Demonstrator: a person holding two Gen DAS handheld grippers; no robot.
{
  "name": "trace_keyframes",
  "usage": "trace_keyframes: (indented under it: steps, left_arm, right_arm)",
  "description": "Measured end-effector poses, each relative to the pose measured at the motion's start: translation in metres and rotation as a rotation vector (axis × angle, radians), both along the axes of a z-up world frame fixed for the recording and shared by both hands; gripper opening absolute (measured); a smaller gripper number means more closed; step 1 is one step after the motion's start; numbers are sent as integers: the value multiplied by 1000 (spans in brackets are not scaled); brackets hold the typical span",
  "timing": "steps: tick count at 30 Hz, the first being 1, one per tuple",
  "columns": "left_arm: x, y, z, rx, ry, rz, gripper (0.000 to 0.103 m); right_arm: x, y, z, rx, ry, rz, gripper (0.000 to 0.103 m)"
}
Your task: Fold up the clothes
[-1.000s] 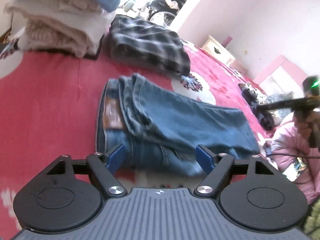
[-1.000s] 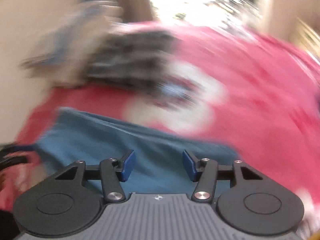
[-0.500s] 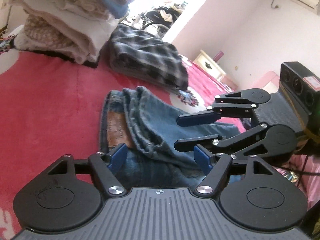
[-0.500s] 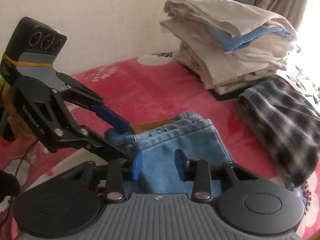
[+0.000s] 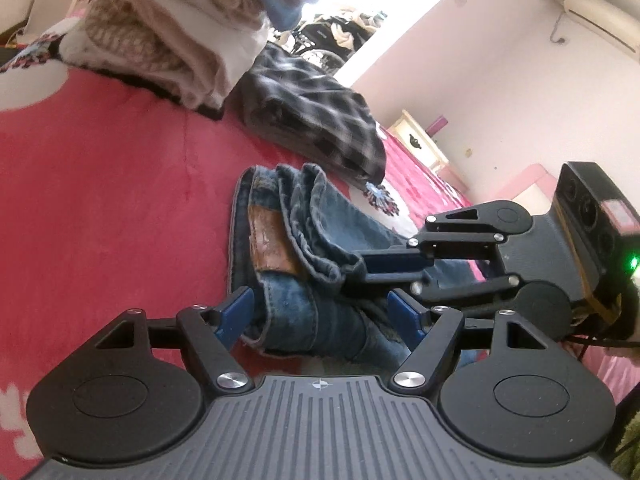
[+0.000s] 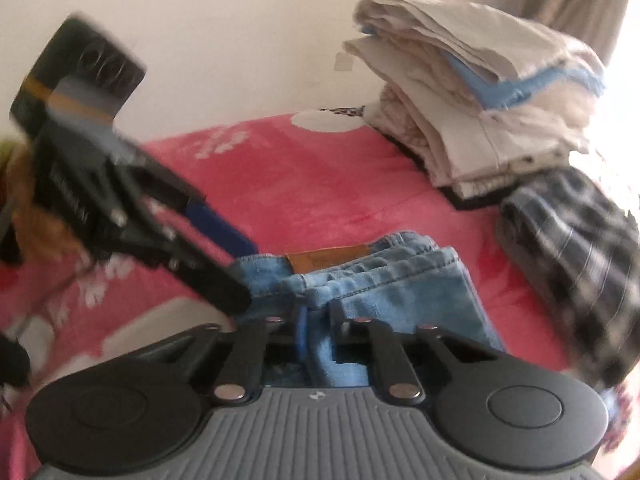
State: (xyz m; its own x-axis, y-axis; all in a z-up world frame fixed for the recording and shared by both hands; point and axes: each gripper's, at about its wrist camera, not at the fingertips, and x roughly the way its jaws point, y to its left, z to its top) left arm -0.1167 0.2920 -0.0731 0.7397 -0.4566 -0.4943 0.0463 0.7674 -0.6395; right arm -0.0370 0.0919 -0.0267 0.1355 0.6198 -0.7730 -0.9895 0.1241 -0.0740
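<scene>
Folded blue jeans (image 5: 320, 220) with a brown leather patch (image 5: 272, 244) lie on the red bedspread (image 5: 100, 200). My left gripper (image 5: 320, 314) is open, its blue pads either side of the jeans' near waistband end without pressing it. From the right, my right gripper (image 5: 356, 272) reaches across the top fold. In the right wrist view the right gripper (image 6: 318, 326) has its jaws closing, and a bunched fold of the jeans (image 6: 420, 280) is pinched between the pads. There the left gripper (image 6: 244, 272) shows at the left, blurred, its fingers spread over the waistband.
A tall stack of folded white and cream laundry (image 5: 180, 40) stands at the back by the wall. A folded plaid garment (image 5: 312, 108) lies beside it, just beyond the jeans. A cream nightstand (image 5: 416, 140) stands off the bed's far side.
The right gripper swung in over the jeans and its jaws drew together on the top fold. The left gripper edged closer to the waistband, still open.
</scene>
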Motion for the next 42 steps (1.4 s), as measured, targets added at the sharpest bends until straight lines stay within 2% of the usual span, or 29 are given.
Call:
trace_keyframes:
  steps: [7, 11, 17, 19, 22, 27, 30, 31, 32, 34, 42]
  left_arm:
    - [0, 8, -10, -60, 35, 29, 74]
    - [0, 9, -13, -61, 44, 34, 74]
    - [-3, 12, -17, -74, 59, 70, 74]
    - [-5, 16, -18, -82, 64, 86, 74]
    - [-7, 22, -21, -96, 72, 107, 74]
    - [-9, 24, -23, -101, 75, 113, 74]
    - [-8, 23, -24, -107, 76, 110, 74]
    - [-7, 22, -24, -105, 77, 109, 74]
    - [-8, 22, -24, -100, 76, 109, 74]
    - [-9, 21, -25, -94, 78, 109, 74]
    - [-11, 23, -32, -112, 91, 124, 73]
  right_arm:
    - [1, -11, 12, 89, 37, -57, 9]
    - [8, -13, 19, 114, 86, -79, 8]
    - [-5, -13, 10, 85, 13, -35, 13]
    - [-10, -13, 8, 81, -7, -26, 17]
    - [-18, -15, 6, 78, -51, -12, 39]
    - [-29, -7, -6, 30, -138, 6, 41]
    - [-31, -2, -12, 24, -170, -18, 38]
    - [-30, -2, -12, 28, -163, -31, 23]
    - [-28, -2, -11, 28, -150, -42, 14]
    - [-26, -3, -7, 37, -135, -56, 8]
    - [-29, -5, 18, 111, -135, -66, 8]
